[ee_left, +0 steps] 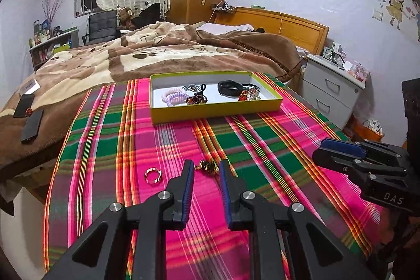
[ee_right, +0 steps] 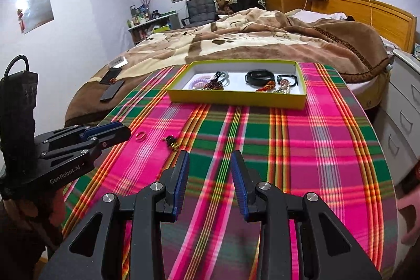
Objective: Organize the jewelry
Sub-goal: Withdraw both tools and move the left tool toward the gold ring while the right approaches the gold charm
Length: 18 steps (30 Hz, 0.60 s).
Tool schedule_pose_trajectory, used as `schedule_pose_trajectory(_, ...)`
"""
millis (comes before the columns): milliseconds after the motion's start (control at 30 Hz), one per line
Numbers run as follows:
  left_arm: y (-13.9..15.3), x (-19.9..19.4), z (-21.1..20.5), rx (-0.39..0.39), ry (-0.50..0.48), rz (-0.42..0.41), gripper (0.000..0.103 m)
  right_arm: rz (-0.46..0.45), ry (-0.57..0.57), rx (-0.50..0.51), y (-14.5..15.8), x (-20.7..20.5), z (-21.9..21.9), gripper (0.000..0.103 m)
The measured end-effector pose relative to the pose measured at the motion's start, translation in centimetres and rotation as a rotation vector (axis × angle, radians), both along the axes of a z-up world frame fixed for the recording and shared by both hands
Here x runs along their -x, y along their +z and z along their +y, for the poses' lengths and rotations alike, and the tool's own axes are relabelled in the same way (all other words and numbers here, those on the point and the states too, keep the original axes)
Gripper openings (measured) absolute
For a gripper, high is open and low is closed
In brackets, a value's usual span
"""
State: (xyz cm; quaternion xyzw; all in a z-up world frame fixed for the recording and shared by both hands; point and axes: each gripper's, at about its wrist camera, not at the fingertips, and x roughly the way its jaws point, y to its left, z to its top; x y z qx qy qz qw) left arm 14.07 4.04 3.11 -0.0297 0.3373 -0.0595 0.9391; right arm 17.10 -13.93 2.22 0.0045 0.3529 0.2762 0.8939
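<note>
Left gripper (ee_left: 206,169) jaws apart, holding nothing, lined up on the small gold-and-dark beaded trinket (ee_left: 208,166) (gold ring (ee_left: 152,175) just beside it). Right gripper (ee_right: 209,162) also agape and empty over the plaid cloth (ee_right: 302,154); both pieces likely bound for the shallow yellow cardboard box (ee_right: 236,97) of sorted jewelry

The tangled pieces in the yellow box (ee_left: 210,114) are too small to sort out, and the desk (ee_right: 302,148) gets cropped at the bottom.

You get bright, even indoor light with only soft shadows. Glare flares off a wall panel (ee_right: 36,11) at upper left. Fisheye bends the tablecloth (ee_right: 302,148) edges, corners vignette black, stripes nearest you blur.
</note>
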Motion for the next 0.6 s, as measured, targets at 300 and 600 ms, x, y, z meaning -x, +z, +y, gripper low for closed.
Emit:
schedule_pose_trajectory(300,-1.1,2.6,0.4,-0.006,0.019,0.017,0.019,0.017,0.002,-0.015,-0.5,1.4,-0.3,0.034)
schedule_pose_trajectory(600,-1.9,3.0,2.1,-0.013,0.052,0.033,0.02,0.027,0.043,0.007,-1.2,1.8,1.4,0.034)
